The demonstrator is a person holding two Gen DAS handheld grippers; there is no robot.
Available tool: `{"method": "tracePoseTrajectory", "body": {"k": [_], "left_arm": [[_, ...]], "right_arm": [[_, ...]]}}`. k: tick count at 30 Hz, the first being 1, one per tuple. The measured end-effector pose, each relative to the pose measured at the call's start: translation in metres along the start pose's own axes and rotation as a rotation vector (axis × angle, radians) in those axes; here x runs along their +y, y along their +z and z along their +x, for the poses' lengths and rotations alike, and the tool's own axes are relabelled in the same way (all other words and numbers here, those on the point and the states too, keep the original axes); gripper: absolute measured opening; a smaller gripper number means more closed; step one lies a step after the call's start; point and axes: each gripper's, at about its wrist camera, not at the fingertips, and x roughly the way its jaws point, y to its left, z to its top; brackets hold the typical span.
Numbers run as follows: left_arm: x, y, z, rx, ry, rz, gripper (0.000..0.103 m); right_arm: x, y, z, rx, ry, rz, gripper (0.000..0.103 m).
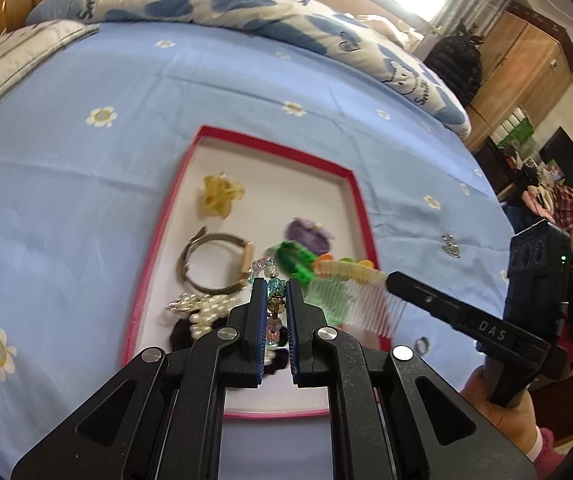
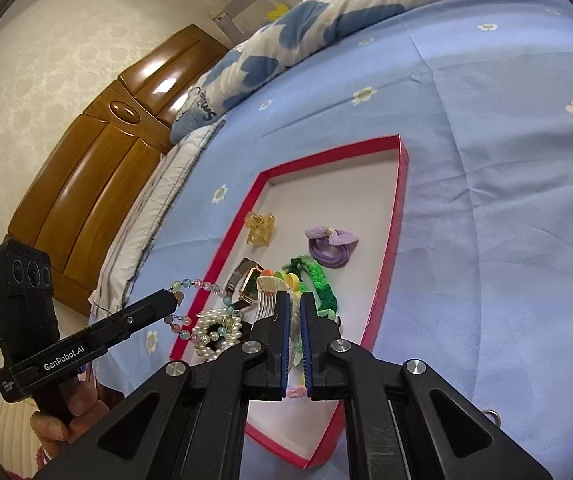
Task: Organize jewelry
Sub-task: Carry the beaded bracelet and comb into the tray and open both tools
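A red-rimmed white tray (image 1: 360,208) (image 2: 402,184) lies on the blue bedsheet. In it are a yellow claw clip (image 1: 220,196) (image 2: 260,228), a purple hair tie (image 1: 310,234) (image 2: 330,244), a watch (image 1: 214,264) (image 2: 246,280), a green braided band (image 1: 292,260) (image 2: 322,284) and a pearl piece (image 1: 202,308) (image 2: 214,340). My left gripper (image 1: 276,292) (image 2: 174,300) is shut on a pastel bead bracelet (image 1: 273,300) (image 2: 202,286) above the tray. My right gripper (image 2: 294,300) (image 1: 386,280) is shut on a clear flowered comb (image 1: 354,288) (image 2: 270,292) over the tray.
A silver brooch (image 1: 450,245) and a small ring (image 1: 419,345) lie on the sheet right of the tray. A blue-heart quilt (image 1: 190,0) is bunched at the far side. A wooden headboard (image 2: 98,168) stands at the left. Furniture and clothes stand beyond the bed's right edge.
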Motion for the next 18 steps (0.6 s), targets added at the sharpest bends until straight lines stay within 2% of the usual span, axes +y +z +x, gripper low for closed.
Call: {"method": "tracePoseTrajectory", "body": {"k": [11,18], "left_arm": [[0.031,-0.009,0.019,0.045,0.051,-0.060,0.008],[0.033,-0.012,0.022,0.051,0.079,-0.046,0.008]], "right_arm": [[-0.004,-0.002,0.022,0.031,-0.051,-0.013,0.005],[-0.002,-0.004,0.028,0.043,-0.080,-0.035,0.008]]}}
